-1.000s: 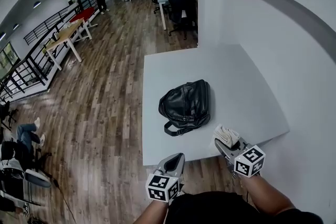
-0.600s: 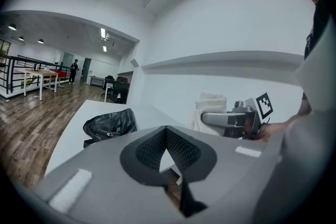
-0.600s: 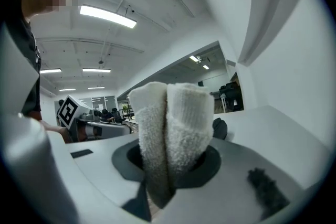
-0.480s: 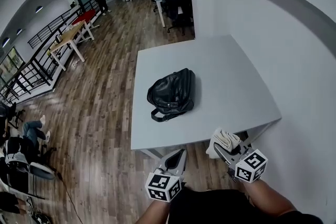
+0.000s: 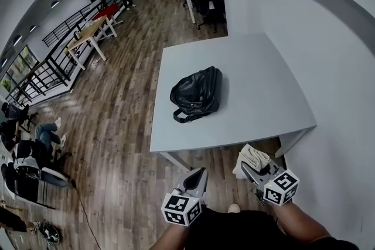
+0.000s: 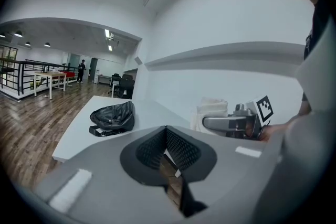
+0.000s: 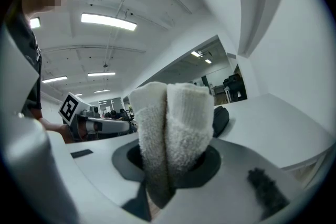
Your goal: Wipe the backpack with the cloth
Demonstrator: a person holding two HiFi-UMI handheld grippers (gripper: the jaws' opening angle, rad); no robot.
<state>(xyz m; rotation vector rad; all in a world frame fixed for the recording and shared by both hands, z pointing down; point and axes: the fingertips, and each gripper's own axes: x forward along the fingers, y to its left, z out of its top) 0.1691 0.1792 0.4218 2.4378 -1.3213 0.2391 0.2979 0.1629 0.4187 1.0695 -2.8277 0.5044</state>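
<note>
Cloth (image 7: 173, 128) sat clamped between right gripper (image 5: 252, 167) fingers; left gripper (image 5: 199, 174) fingers together, empty; backpack (image 5: 197, 93) well ahead of both.

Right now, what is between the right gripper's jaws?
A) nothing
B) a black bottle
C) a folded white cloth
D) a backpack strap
C: in the right gripper view, the right gripper has its jaws clamped on the folded white cloth, while the backpack lies apart on the table.
</note>
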